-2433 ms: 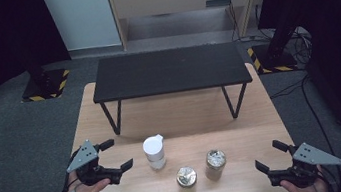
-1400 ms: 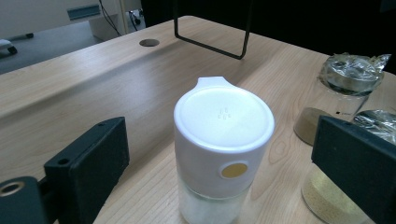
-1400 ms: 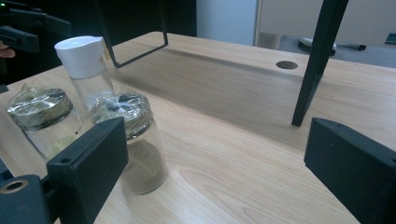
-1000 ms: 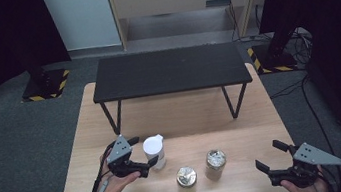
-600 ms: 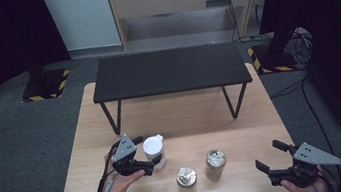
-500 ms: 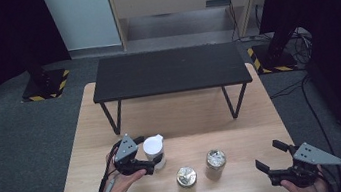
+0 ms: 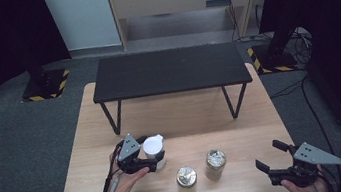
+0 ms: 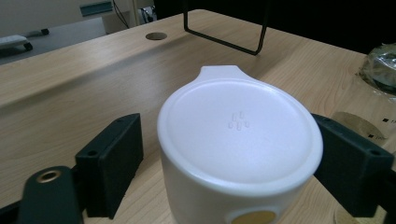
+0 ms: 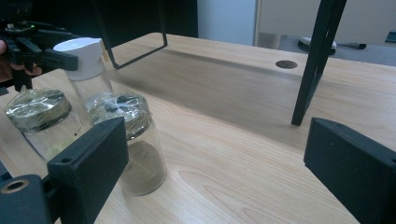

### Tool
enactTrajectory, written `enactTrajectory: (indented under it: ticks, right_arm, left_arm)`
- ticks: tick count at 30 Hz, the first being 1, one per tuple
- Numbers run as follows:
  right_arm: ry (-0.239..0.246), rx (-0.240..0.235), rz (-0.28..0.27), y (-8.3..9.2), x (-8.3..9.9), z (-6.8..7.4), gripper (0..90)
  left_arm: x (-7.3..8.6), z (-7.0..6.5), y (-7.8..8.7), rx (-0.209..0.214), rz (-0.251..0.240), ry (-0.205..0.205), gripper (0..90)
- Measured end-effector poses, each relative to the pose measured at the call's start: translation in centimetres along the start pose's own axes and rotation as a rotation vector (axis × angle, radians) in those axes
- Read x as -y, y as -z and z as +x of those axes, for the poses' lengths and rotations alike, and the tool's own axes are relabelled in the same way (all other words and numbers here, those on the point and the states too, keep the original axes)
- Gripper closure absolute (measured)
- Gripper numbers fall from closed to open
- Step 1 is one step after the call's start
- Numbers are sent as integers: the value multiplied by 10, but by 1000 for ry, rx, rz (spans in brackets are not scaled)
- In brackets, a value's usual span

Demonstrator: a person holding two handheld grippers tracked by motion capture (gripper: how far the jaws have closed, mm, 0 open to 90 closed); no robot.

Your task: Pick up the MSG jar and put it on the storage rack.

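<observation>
A jar with a white flip lid [image 7: 153,149] [image 8: 240,140] [image 9: 86,60] stands upright on the wooden table [image 7: 187,119]. My left gripper [image 7: 154,155] [image 8: 233,163] reaches around it from the left, one jaw on each side just under the lid. Its jaws have just been closing. In the left gripper view a gap remains at the left pad, while the right pad sits at the lid's edge. My right gripper [image 7: 268,155] [image 9: 219,158] rests open near the table's front right corner with nothing between its jaws.
Two foil-topped glass jars [image 7: 186,178] [image 7: 215,160] stand right of the white-lidded jar, near the front edge. A low black bench [image 7: 170,71] stands across the back half of the table, its thin legs [image 9: 313,70] reaching down onto the wood.
My left gripper has moved right from the table's left side up to the white-lidded jar, and its jaws have narrowed around it. The right gripper has stayed put.
</observation>
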State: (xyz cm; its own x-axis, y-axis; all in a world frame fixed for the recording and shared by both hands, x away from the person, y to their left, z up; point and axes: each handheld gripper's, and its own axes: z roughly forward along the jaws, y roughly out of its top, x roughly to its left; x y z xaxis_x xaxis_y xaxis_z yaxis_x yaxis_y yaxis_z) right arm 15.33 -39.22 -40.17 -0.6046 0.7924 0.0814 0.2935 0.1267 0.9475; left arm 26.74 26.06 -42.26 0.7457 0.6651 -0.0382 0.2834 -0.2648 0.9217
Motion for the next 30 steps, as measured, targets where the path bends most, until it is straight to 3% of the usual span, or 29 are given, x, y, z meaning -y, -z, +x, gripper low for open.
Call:
enactTrajectory:
  ticks: [5, 9, 11, 30]
  right_arm:
    - [-1, 0, 1, 0, 0, 0, 72]
    - [-1, 1, 1, 0, 0, 0, 72]
    - [-1, 1, 0, 1, 0, 0, 72]
    - [1, 3, 0, 1, 0, 1, 72]
  left_arm:
    - [3, -2, -1, -6, -3, -7, 198]
    - [8, -2, -2, -5, -19, 13, 254]
    - [8, -4, -2, -7, -26, -2, 289]
    - [9, -6, 0, -7, -27, -6, 294]
